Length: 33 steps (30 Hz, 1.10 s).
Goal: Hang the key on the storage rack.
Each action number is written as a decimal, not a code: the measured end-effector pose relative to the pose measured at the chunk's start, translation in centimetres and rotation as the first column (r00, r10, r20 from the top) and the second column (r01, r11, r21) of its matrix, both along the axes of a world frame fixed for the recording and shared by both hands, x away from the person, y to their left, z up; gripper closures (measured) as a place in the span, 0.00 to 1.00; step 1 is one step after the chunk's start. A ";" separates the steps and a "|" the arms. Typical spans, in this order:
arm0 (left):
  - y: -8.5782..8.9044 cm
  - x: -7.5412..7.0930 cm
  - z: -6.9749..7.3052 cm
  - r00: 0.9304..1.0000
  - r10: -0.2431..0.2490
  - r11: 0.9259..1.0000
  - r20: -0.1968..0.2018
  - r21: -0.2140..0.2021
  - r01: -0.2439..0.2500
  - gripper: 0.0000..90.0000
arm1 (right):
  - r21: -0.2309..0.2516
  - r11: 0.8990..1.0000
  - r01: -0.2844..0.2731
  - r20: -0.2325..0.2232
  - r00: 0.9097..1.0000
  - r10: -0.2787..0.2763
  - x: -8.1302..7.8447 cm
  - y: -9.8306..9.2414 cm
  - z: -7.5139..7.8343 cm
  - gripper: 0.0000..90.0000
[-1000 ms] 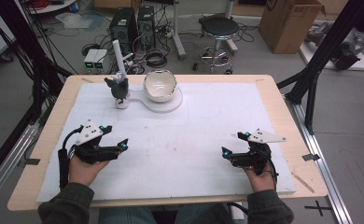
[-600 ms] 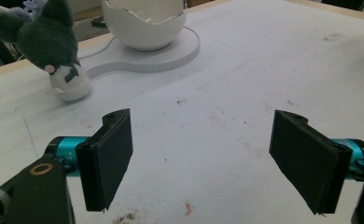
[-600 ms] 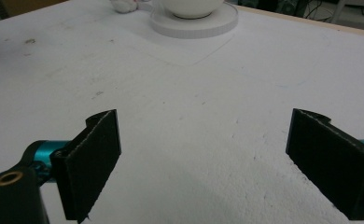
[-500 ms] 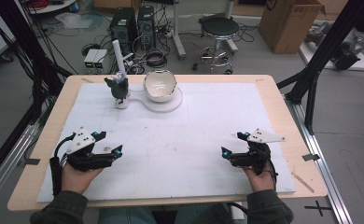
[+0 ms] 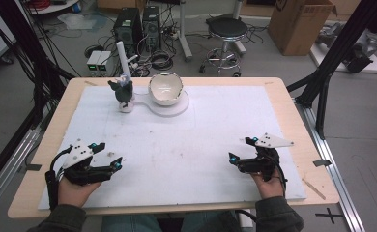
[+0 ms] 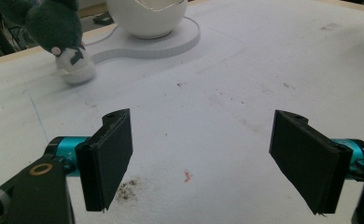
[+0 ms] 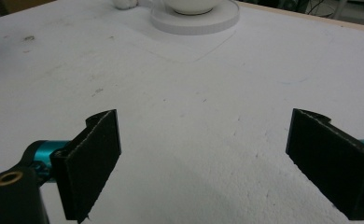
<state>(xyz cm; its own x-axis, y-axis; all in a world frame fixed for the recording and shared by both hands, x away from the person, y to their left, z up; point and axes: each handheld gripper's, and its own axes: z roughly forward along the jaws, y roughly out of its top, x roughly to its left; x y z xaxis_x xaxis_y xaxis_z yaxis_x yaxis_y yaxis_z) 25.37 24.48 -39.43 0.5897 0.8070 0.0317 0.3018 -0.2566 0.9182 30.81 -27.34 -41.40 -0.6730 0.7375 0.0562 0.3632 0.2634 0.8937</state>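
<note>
Beyond the wooden-edged surface (image 5: 293, 104) with its white foam sheet, a round black stool (image 5: 228, 28) stands on the grey floor. A brown cardboard box (image 5: 300, 21) sits right of it, two black computer towers (image 5: 139, 26) left.

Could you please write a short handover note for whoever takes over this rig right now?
Left gripper: jaws open, holding nothing, low over the white mat at near left.
Right gripper: jaws open, holding nothing, at near right.
Things: the plush toy stands at the far left of the mat; the white egg-shaped bowl sits on its round white base just beside it.
Done: nothing grasped yet; both things are far from the grippers.
Left: probably reach forward to the toy, the left gripper being nearer.
</note>
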 end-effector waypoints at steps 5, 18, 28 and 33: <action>0.1 -0.5 0.0 1.000 -0.001 1.000 0.009 0.000 0.001 0.24 | -0.005 1.000 -0.003 -0.001 1.000 0.003 0.0 0.1 -0.1 0.11; 0.4 -2.0 0.0 1.000 0.005 1.000 0.031 0.002 -0.005 0.24 | -0.005 1.000 -0.001 -0.009 1.000 0.001 0.0 -0.1 -0.3 0.11; 0.3 -2.0 -0.5 0.999 0.016 1.000 0.031 0.022 -0.017 0.23 | -0.019 1.000 -0.015 -0.029 0.999 0.015 0.0 0.0 -0.7 0.11; 0.8 -1.9 -0.7 0.999 0.034 0.999 0.028 0.012 -0.034 0.23 | -0.019 1.000 -0.021 -0.029 0.999 0.021 -0.1 0.0 -0.8 0.11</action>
